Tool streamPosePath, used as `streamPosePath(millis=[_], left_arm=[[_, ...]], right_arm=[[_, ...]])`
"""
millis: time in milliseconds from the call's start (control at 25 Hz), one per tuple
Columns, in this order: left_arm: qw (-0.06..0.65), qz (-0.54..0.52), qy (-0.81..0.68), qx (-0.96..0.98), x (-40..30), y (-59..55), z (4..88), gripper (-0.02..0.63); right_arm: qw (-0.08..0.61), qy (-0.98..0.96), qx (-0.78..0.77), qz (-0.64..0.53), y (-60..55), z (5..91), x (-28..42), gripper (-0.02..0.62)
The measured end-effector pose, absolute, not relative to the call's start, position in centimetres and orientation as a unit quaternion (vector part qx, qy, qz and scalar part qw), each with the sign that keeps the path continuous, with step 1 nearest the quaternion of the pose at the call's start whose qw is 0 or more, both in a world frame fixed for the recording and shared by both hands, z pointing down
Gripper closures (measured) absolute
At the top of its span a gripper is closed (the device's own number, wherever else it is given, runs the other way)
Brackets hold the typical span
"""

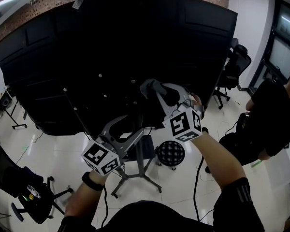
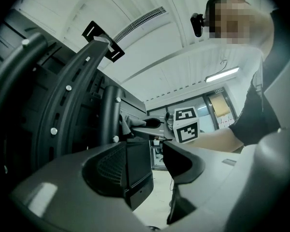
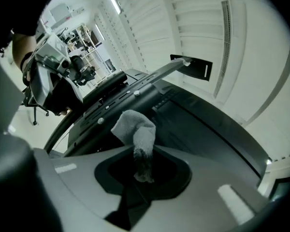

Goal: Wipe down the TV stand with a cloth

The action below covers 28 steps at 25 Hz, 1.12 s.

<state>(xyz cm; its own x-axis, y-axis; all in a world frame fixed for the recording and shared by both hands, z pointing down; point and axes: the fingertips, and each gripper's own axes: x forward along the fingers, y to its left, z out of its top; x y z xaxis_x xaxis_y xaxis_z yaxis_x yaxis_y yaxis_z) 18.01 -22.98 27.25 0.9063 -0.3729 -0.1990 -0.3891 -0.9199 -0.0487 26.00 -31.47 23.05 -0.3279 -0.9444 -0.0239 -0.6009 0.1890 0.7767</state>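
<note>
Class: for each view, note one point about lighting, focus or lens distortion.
Head view: fisheye bows the brick wall, and the black TV swallows detail. Left gripper view: the ceiling lamp burns white. Right gripper view: the cloth is sharp, the corners vignetted black.

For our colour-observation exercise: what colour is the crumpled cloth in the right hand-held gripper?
The crumpled cloth is light grey, clearest in the right gripper view.

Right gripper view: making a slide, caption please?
Right gripper shut on a grey cloth near the TV's black rear panel.
</note>
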Motion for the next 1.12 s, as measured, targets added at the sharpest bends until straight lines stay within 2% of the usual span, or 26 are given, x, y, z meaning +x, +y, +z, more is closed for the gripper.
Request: streamPosePath(millis=[400, 1120], left_arm=[[0.042, 0.08, 0.212, -0.973, 17.1, -22.7, 28.3, 0.347], [0.036, 0.084, 0.173, -0.981, 23.4, -21.2, 28.1, 0.348]], right_arm=[[0.253, -0.734, 0.513, -0.366, -33.3, 25.3, 24.4, 0.532], [0.278, -0.689, 0.595, -0.307, -32.0, 26.3, 38.4, 0.532]])
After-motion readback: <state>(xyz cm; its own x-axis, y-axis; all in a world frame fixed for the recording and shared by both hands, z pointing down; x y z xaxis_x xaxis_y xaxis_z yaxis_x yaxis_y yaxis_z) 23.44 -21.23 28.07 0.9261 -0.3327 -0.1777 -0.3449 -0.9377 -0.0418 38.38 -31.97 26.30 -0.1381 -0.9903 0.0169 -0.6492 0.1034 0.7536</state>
